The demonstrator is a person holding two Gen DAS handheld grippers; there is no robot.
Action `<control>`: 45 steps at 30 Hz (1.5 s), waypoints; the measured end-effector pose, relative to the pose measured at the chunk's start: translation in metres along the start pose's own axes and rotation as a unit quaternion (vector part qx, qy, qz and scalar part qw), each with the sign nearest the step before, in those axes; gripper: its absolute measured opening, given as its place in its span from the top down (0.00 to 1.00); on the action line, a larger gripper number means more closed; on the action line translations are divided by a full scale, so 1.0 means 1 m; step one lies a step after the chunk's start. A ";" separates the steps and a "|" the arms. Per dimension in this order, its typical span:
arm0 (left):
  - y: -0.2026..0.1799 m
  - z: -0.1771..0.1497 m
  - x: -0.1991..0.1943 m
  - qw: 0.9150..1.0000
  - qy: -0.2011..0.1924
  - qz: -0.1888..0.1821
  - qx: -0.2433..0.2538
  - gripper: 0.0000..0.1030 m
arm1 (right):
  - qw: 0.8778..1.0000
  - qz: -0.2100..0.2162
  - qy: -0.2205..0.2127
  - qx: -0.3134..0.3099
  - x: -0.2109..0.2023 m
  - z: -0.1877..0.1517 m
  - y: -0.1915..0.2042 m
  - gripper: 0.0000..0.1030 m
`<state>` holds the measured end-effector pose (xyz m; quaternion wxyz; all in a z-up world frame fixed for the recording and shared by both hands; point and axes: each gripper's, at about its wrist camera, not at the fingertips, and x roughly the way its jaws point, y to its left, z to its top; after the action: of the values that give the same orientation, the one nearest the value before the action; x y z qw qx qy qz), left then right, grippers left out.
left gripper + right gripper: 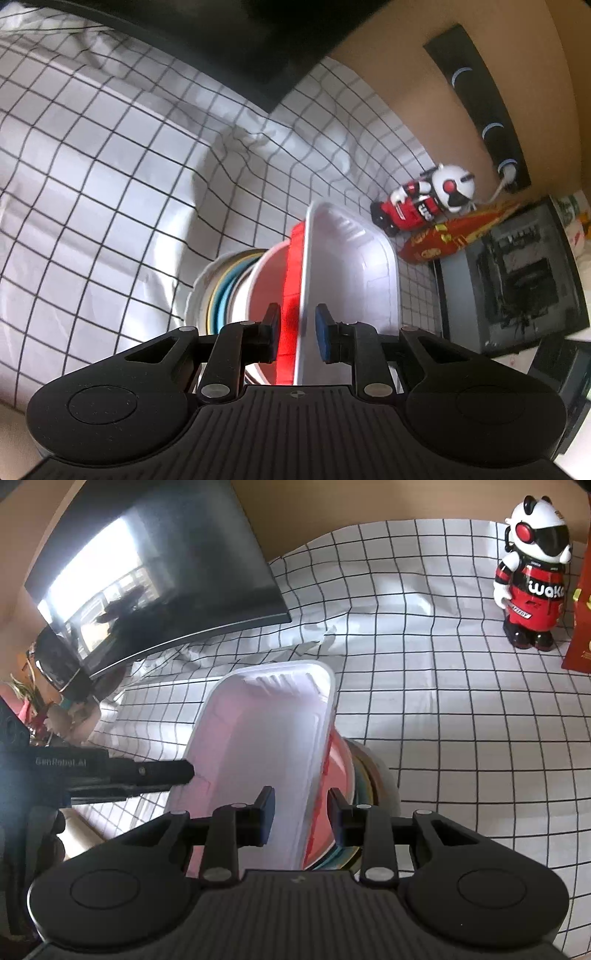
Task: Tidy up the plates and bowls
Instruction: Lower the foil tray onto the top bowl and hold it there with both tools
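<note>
The left gripper (295,328) and the right gripper (301,818) are both clamping opposite rims of a stack: a white rectangular tray (258,746) over a red tray (293,258) and coloured bowls (225,291). The stack is tilting above the middle of the checked tablecloth (443,720). A toy figure (532,576) is standing near the cloth's far edge, beside a red box (580,609).
</note>
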<state>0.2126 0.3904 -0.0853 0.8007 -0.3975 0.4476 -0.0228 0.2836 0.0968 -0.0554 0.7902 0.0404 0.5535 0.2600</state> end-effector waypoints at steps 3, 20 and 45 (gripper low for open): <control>-0.001 -0.001 0.001 1.000 0.012 0.002 -0.001 0.78 | 1.000 0.006 0.002 0.003 0.000 -0.001 0.002 0.69; -0.004 -0.004 0.011 1.000 0.023 -0.010 -0.003 0.78 | 1.000 0.003 -0.009 0.025 0.002 -0.006 -0.001 0.69; -0.007 0.007 0.003 1.000 0.021 -0.012 -0.011 0.78 | 0.999 0.003 -0.028 0.034 -0.005 -0.001 -0.002 0.69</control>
<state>0.2219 0.3889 -0.0803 0.7862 -0.4112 0.4600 -0.0362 0.2826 0.0924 -0.0523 0.8027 0.0758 0.5396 0.2423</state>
